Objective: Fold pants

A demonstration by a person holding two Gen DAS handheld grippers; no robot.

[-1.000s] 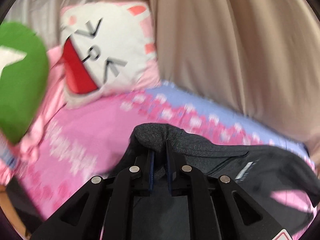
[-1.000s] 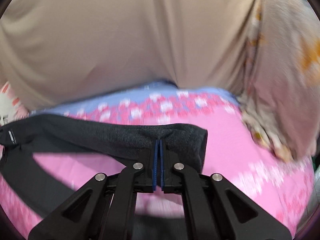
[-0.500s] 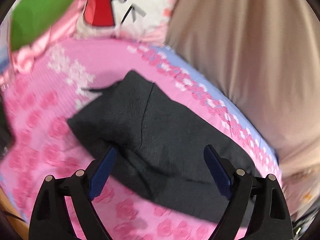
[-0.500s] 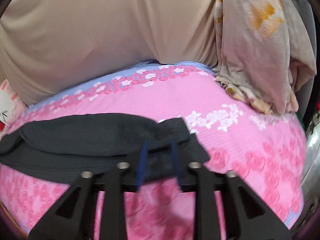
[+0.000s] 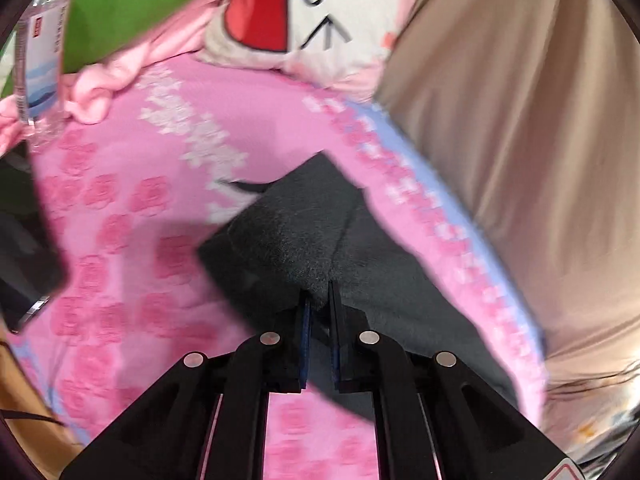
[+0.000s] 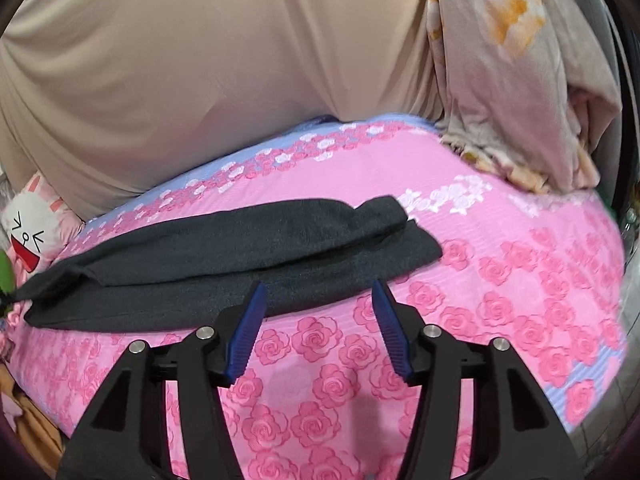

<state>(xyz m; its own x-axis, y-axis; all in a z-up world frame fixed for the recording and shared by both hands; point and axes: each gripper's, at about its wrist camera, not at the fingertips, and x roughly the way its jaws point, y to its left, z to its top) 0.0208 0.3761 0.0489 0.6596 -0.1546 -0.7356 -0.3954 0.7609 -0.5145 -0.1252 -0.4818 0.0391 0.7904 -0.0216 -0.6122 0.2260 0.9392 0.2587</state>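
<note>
A: L wrist view first. What's the left gripper (image 5: 318, 304) doing?

B: Jaws have just been closing, now pinched tight on a raised ridge of the dark grey pants (image 5: 304, 248). Fabric sits between the blue pads (image 5: 306, 320), bunched up above the tips.

A: Where's the garment lying?

B: On the pink rose bedspread (image 5: 120, 300), mid-frame, running from the gripper off to the near right. Far end of it points toward the cat-face pillow (image 5: 312, 8). Green cushion (image 5: 132, 4) and a water bottle (image 5: 38, 64) sit far left, well apart from the pants. Beige drape (image 5: 520, 120) fills the right.

A: R wrist view?

B: Right gripper (image 6: 318, 320) has just been opening; jaws stand apart, nothing between them. It hovers at the near edge of the pants (image 6: 224, 264), pads not pressing on cloth as far as I can tell.

A: Shape of the pants there?

B: Long flat band across the bed, left to right, w/ an upper layer lying over a lower one. Looks folded lengthwise already. Right end stops near the white flower print; a floral blanket (image 6: 520, 80) is heaped far right, apart from it.

A: So which step?

B: My read: lengthwise fold is down, crosswise fold starting. L has its end; R isn't holding anything.

A: Next move needs?

B: Prob. R must grab both layers on its side, else the top layer slides. Then carry one end over the other, edges lined up.
</note>
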